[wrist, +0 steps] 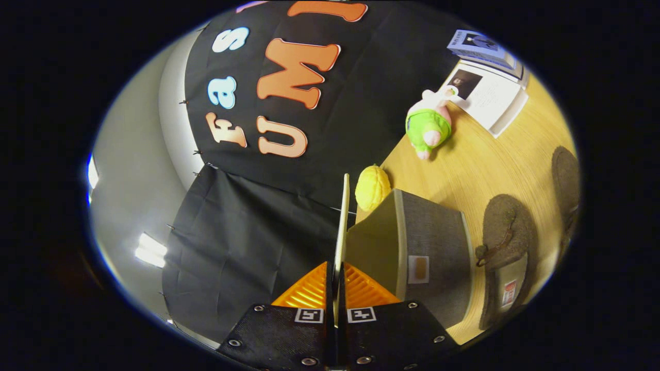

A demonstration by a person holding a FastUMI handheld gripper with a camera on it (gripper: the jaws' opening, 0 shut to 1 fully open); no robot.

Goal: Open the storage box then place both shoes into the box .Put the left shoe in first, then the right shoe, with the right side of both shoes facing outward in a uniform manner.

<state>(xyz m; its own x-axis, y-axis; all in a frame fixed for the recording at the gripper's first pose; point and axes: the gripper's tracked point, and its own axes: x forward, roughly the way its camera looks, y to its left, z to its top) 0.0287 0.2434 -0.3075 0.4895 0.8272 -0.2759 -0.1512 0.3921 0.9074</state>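
My gripper [336,281] is shut on the thin cream lid [344,221] of the storage box, both orange fingers [309,291] pressed on its edge. The lid stands raised, seen edge-on, rising from between the fingers. Just beside it is the grey fabric storage box [433,252] with its pale inner wall showing. Two dark brown shoes lie on the wooden table past the box: one shoe [502,242] right next to it, the other shoe [566,185] farther off.
A yellow ball-like toy [372,186] sits behind the box. A green and pink plush toy [429,126] lies farther on the table [464,165], near an open book [487,98]. Black cloth hangs behind the lid.
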